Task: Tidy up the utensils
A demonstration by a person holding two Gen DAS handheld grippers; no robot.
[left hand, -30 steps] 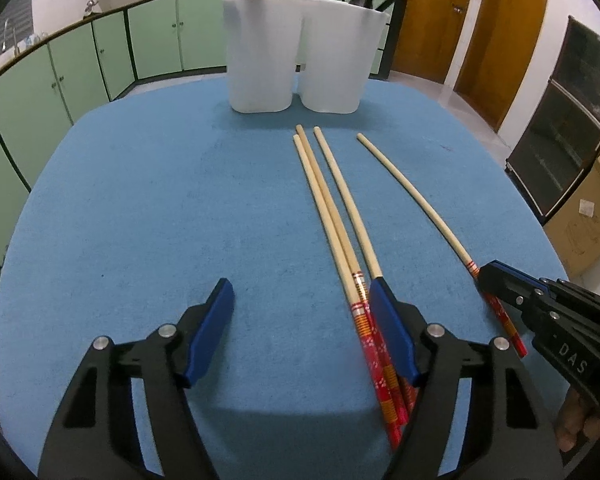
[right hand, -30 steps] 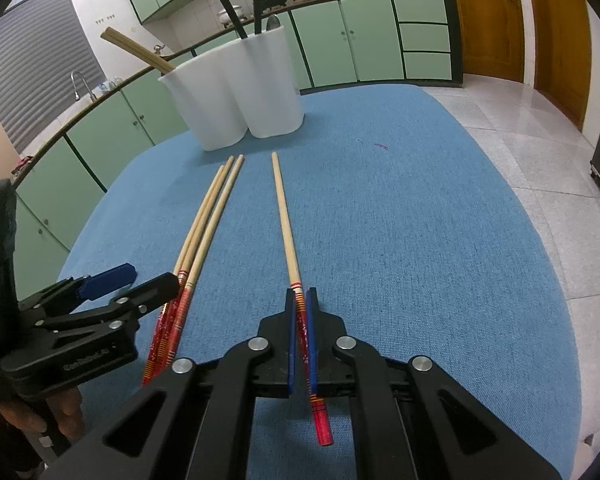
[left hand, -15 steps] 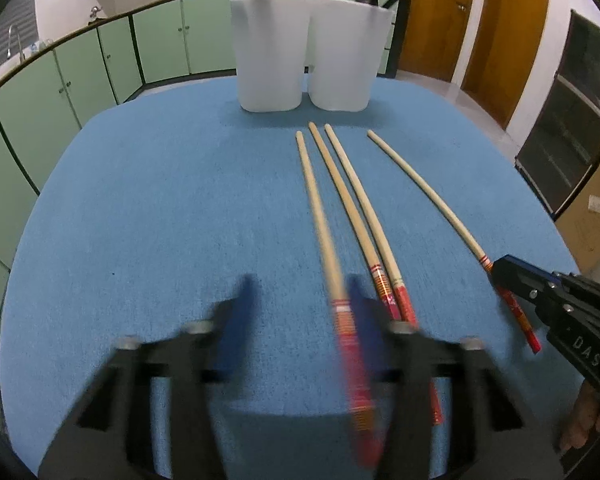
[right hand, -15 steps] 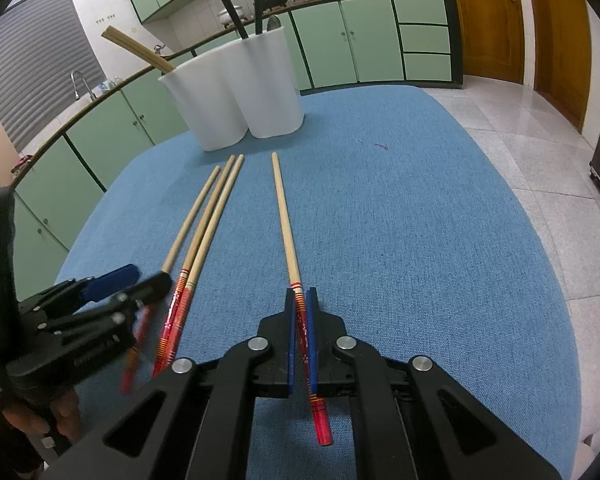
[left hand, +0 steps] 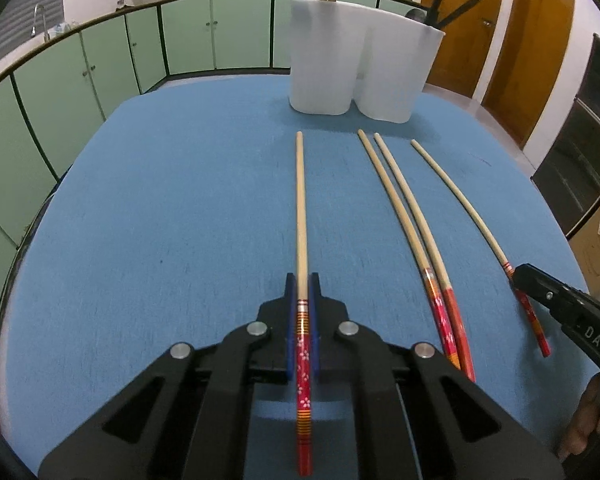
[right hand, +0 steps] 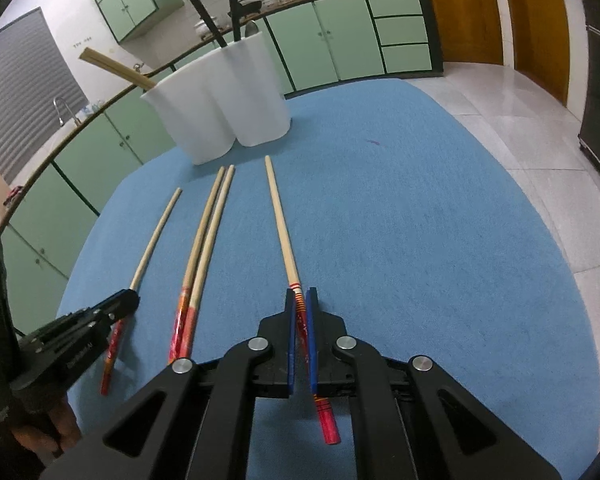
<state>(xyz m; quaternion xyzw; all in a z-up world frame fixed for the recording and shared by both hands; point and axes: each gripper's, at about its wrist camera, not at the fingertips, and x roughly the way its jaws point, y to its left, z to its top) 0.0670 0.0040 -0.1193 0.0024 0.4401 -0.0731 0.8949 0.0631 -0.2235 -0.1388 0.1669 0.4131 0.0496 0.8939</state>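
Chopsticks are being pinched, one per tool: left tool (left hand: 303,312) and right tool (right hand: 300,320) each gripping a red handle, likely for carrying to the white holder (left hand: 360,68).

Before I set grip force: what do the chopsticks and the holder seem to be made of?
Chopsticks: likely bamboo or wood, pale matte shafts, with glossy red patterned handle ends that look lacquered or wrapped. Holder: probably matte white plastic, possibly ceramic; smooth, seamless, softly rounded walls.
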